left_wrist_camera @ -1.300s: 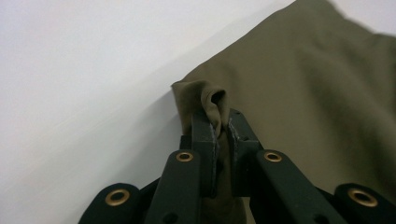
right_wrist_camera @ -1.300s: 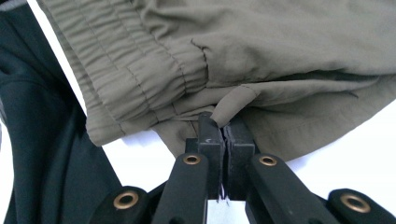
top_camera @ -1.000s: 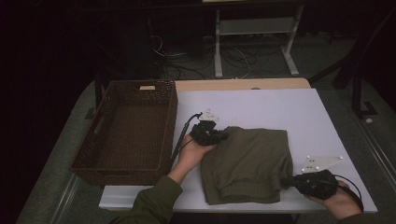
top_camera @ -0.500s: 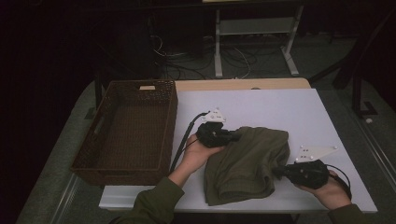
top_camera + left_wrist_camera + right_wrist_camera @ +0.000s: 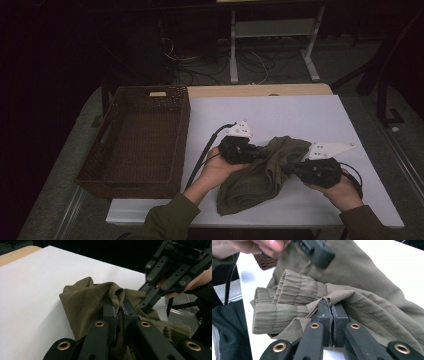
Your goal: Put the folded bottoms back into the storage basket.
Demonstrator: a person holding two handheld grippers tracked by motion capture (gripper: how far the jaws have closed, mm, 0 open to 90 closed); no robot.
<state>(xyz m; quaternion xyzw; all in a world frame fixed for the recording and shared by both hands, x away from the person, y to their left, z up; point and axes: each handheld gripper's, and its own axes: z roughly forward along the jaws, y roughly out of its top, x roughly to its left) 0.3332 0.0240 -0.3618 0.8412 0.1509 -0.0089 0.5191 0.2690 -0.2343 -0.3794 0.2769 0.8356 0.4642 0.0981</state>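
Observation:
An olive-green garment [image 5: 260, 175] with ribbed cuffs [image 5: 284, 302] hangs bunched over the white table [image 5: 280, 112]. My left gripper [image 5: 257, 150] is shut on a fold of its cloth [image 5: 95, 297], jaws pinched tight in the left gripper view [image 5: 119, 307]. At the garment's right side my right gripper [image 5: 289, 169] is shut on another fold [image 5: 352, 296], just above the table in the right gripper view [image 5: 331, 305]. Both grippers point toward each other with the cloth lifted and gathered between them. The other gripper's black jaws [image 5: 162, 280] appear beyond the cloth in the left gripper view.
A dark brown wicker basket [image 5: 107, 167] stands empty at the table's left side. A wooden strip [image 5: 260, 90] runs along the far edge. White table surface lies bare behind the garment. Cables and a metal stand [image 5: 270, 45] are on the dark floor beyond.
Both grippers have risen and drawn closer together, lifting the garment's two edges. The cloth, lying flat and spread a second ago, is now bunched up between them.

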